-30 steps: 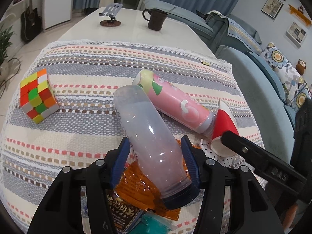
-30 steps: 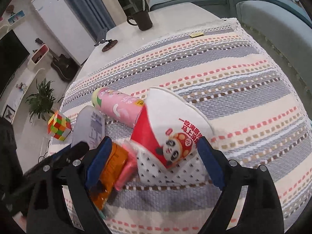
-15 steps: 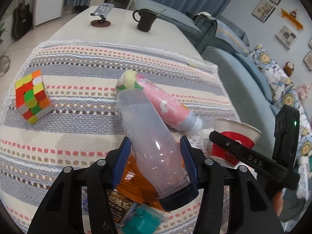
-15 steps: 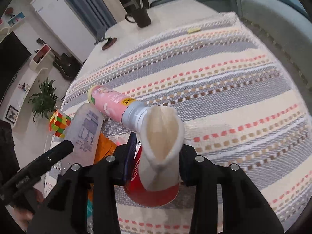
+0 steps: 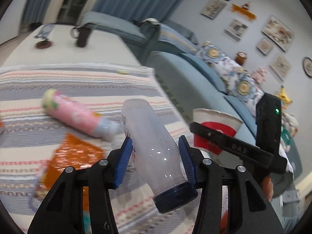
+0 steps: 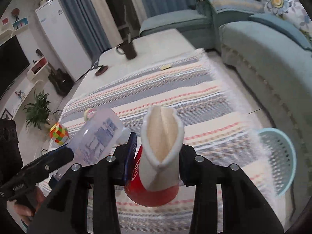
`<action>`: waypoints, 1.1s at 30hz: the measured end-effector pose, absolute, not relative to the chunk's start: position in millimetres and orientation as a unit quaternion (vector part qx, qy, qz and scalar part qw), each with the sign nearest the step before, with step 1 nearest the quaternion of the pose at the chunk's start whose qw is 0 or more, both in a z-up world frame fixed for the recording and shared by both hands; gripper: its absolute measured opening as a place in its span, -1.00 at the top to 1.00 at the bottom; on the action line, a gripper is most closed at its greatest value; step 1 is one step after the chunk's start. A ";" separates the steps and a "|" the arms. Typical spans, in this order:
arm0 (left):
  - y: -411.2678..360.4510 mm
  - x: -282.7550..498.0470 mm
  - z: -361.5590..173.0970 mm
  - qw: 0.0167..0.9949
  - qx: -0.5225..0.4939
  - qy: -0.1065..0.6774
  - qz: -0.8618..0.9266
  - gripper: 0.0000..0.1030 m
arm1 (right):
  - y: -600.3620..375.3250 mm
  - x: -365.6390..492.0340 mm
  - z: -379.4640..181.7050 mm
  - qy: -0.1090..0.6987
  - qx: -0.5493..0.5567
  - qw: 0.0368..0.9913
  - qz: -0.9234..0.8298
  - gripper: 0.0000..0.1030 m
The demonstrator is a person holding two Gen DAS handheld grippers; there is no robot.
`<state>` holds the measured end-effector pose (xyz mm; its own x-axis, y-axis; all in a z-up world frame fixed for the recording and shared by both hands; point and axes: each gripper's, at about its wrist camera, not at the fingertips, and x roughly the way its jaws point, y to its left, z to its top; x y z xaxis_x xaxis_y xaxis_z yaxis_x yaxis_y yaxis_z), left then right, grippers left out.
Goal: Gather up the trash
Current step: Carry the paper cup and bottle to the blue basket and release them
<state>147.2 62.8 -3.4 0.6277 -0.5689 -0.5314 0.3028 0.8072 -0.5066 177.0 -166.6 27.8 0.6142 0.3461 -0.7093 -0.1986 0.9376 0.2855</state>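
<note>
Left tool point(image 5: 155, 152) closing on cloudy clear bottle point(image 5: 154, 148); right tool point(image 6: 157, 156) clamps squashed red-white cup point(image 6: 161, 156).

Right gripper point(image 6: 156, 148): bottom centre of the frame, fingers pinching a paper cup point(image 6: 159, 156) so its white rim is squashed to a narrow slit; red base toward the camera.
Left gripper point(image 6: 64, 152): lower left, its fingers closing on a clear plastic bottle point(image 6: 97, 136) with a printed label.
Worktop cloth point(image 6: 175, 89): striped, centre of frame.
Basket point(image 6: 278, 159): light blue, perforated, right edge.
Puzzle cube point(image 6: 58, 132): left, on the cloth.
Mug point(image 6: 129, 49): dark, upper centre.
</note>
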 end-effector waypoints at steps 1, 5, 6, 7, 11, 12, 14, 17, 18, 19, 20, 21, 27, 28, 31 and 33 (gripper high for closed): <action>52.2 143.6 -1.4 0.881 -0.186 0.350 -0.260 0.09 | -174.6 173.7 30.9 0.408 0.088 0.897 0.147 0.32; 13.0 140.6 -9.1 0.879 -0.131 0.378 -0.260 0.09 | -207.0 162.6 32.5 0.407 0.078 0.902 0.124 0.32; 3.8 141.0 -16.5 0.875 -0.116 0.394 -0.257 0.09 | -214.5 160.4 29.1 0.412 0.080 0.900 0.118 0.32; -7.3 140.9 -27.7 0.870 -0.099 0.414 -0.250 0.10 | -221.1 158.3 24.6 0.418 0.082 0.898 0.114 0.32; -34.7 138.1 -60.3 0.855 -0.063 0.464 -0.223 0.12 | -239.0 147.0 5.3 0.440 0.082 0.888 0.105 0.32; -36.3 137.2 -64.5 0.855 -0.058 0.469 -0.216 0.13 | -243.3 143.5 1.4 0.443 0.082 0.887 0.105 0.32; -40.7 131.5 -68.9 0.861 -0.055 0.465 -0.200 0.13 | -249.8 137.9 -6.8 0.450 0.079 0.883 0.105 0.32; -42.5 131.2 -71.0 0.859 -0.072 0.476 -0.176 0.11 | -259.3 132.7 -17.3 0.457 0.080 0.880 0.104 0.32; -44.7 132.8 -72.4 0.857 -0.072 0.482 -0.171 0.10 | -263.1 131.6 -19.7 0.459 0.083 0.879 0.104 0.32; -48.7 136.8 -74.4 0.855 -0.062 0.489 -0.164 0.06 | -265.8 131.3 -21.3 0.459 0.087 0.878 0.104 0.32; -54.5 141.3 -77.3 0.852 -0.052 0.497 -0.157 0.03 | -270.9 130.0 -22.0 0.458 0.093 0.878 0.106 0.32; -59.5 147.4 -81.7 0.847 -0.048 0.508 -0.145 0.04 | -275.7 128.7 -21.9 0.456 0.098 0.878 0.106 0.32; -74.6 156.9 -74.1 0.854 -0.058 0.496 -0.144 0.10 | -305.3 124.8 -6.3 0.440 0.117 0.885 0.101 0.32; -80.7 155.7 -63.6 0.861 -0.060 0.482 -0.152 0.10 | -312.5 123.5 1.5 0.430 0.117 0.890 0.100 0.32; -104.0 157.3 -32.3 0.872 -0.069 0.450 -0.180 0.10 | -331.7 124.8 20.5 0.412 0.116 0.899 0.092 0.32; -121.8 160.5 -15.4 0.878 -0.070 0.431 -0.198 0.10 | -344.4 126.2 31.4 0.400 0.111 0.906 0.082 0.32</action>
